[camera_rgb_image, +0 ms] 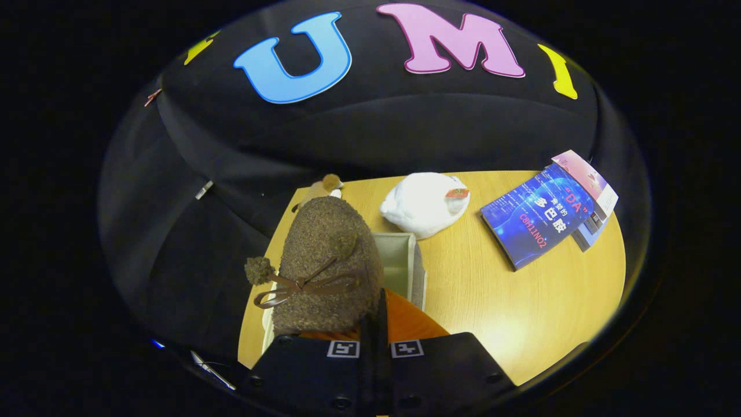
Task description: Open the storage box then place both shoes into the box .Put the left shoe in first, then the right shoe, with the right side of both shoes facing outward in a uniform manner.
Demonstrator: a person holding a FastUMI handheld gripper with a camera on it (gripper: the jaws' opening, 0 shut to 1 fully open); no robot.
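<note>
The light wooden table spreads beyond and to the right of the claw. The claw points forward and downward over the table's left part, its two fingers drawn together with only a thin dark seam between them. They are clamped on the rear edge of a brown fuzzy slipper-style shoe with a thin brown ribbon bow and pompoms, which stands just ahead of the fingers, its orange lining visible against them. The shoe sits over the pale fabric storage box, open at the top, directly beyond the fingertips. Farther ahead lies a white rounded plush item. Well to the right rest blue-covered books in a stack. A small brown-and-white plush piece lies beyond the shoe.
</note>
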